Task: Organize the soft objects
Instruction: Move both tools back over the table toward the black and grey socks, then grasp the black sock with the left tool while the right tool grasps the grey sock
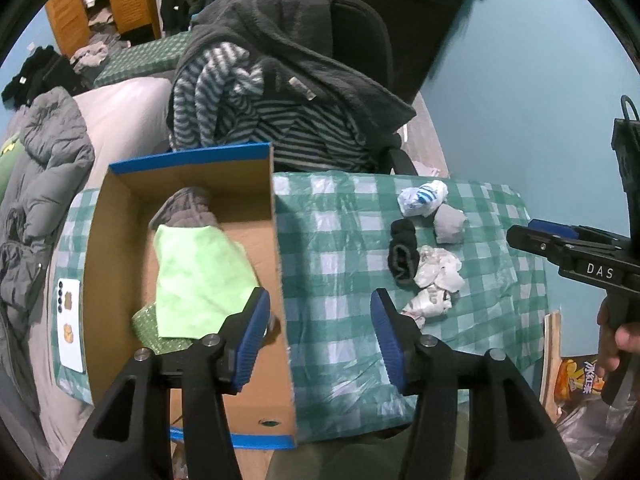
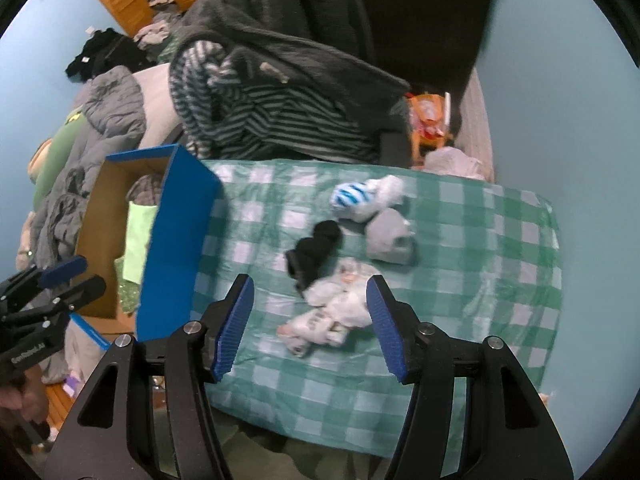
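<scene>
A blue-edged cardboard box (image 1: 192, 168) stands on the left of the green checked table (image 1: 340, 240). It holds a light green cloth (image 1: 200, 276) and a grey cloth (image 1: 186, 208). Right of it lie a white-and-blue sock ball (image 1: 424, 198), a grey sock ball (image 1: 450, 224), a black sock (image 1: 402, 256) and a white patterned sock (image 1: 436, 280). My left gripper (image 1: 320, 334) is open and empty over the box's right wall. My right gripper (image 2: 310, 324) is open and empty above the white patterned sock (image 2: 332, 312), with the black sock (image 2: 316, 248) just beyond.
A chair (image 1: 360, 32) piled with a dark fleece and a striped garment (image 1: 280, 120) stands behind the table. A bed with grey jackets (image 1: 44, 184) lies left. A phone (image 1: 70, 324) lies left of the box. The blue wall (image 1: 520, 100) is at right.
</scene>
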A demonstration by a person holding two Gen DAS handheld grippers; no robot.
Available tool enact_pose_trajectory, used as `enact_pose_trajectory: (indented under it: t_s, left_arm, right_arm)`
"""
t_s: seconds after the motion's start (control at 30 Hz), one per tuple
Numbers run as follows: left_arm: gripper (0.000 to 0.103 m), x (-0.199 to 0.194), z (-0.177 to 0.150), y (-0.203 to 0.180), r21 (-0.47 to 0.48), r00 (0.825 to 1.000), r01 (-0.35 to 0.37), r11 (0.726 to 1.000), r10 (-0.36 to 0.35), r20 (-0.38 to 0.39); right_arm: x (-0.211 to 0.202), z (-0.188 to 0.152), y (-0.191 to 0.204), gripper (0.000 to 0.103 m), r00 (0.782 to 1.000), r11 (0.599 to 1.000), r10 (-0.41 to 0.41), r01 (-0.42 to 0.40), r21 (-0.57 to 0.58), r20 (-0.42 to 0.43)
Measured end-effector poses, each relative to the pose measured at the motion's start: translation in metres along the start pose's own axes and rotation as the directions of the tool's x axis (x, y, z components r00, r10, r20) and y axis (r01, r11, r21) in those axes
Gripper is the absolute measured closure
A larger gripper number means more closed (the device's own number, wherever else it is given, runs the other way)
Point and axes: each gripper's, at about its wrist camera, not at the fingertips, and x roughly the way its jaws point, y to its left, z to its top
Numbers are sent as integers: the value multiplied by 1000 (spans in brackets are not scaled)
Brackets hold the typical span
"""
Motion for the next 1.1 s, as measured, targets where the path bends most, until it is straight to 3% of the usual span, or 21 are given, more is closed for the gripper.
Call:
enact_pose_trajectory:
  t_s: [0.7,1.1]
  left_arm:
    - [47,65,28,-57,85,993,43,995,-33,-118]
    - [47,121,42,-76,105,977,63,992,-40,-208]
  right_arm:
    - [28,-1,-61,44,999,999,-12,14,44,-50]
    - [78,19,-70,44,995,1000,-7,9,17,-96]
